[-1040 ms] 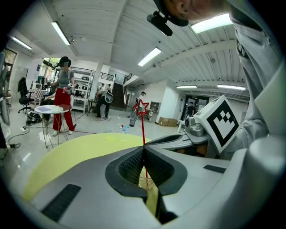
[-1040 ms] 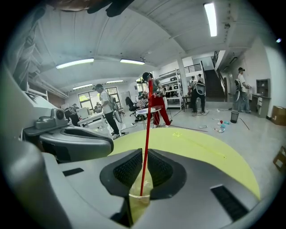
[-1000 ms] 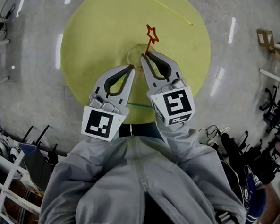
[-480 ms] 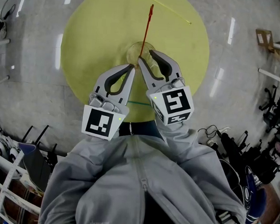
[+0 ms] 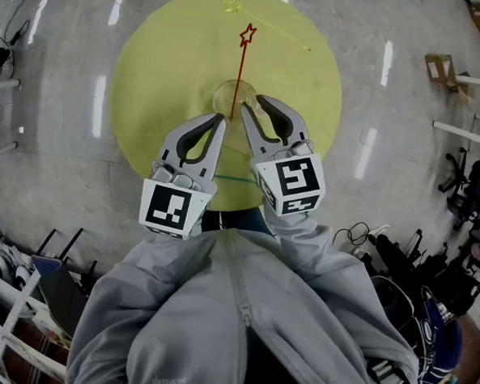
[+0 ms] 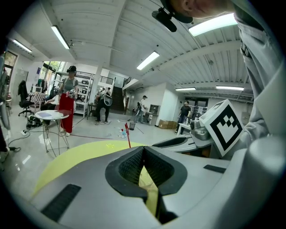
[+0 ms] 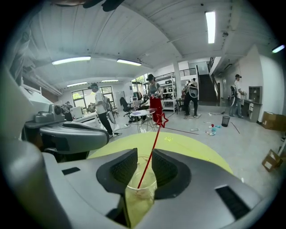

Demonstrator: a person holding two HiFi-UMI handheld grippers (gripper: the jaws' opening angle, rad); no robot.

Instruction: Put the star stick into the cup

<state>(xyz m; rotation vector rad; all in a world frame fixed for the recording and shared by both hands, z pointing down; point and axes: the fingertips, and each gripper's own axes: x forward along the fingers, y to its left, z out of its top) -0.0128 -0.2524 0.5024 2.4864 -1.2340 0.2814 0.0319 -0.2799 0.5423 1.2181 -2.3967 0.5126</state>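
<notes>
Looking down from the head, we see the red star stick (image 5: 240,69) standing in the cup (image 5: 234,97) on the yellow table (image 5: 167,61). Left gripper view: left gripper (image 6: 143,150) closed, empty. Right gripper view: right gripper (image 7: 144,156) spread apart, stick rising between.

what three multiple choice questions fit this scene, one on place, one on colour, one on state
1. Where is the red star stick? A flat on the floor; B standing in the cup; C hanging off the table edge.
2. What colour is the round table? A yellow; B blue; C white.
3. How do the right hand-held gripper's jaws stand? A pressed together; B clamped on the cup; C apart.
Answers: B, its lower end sits inside the cup; A, the top is yellow in every view; C, a clear gap shows between them in the right gripper view.
</notes>
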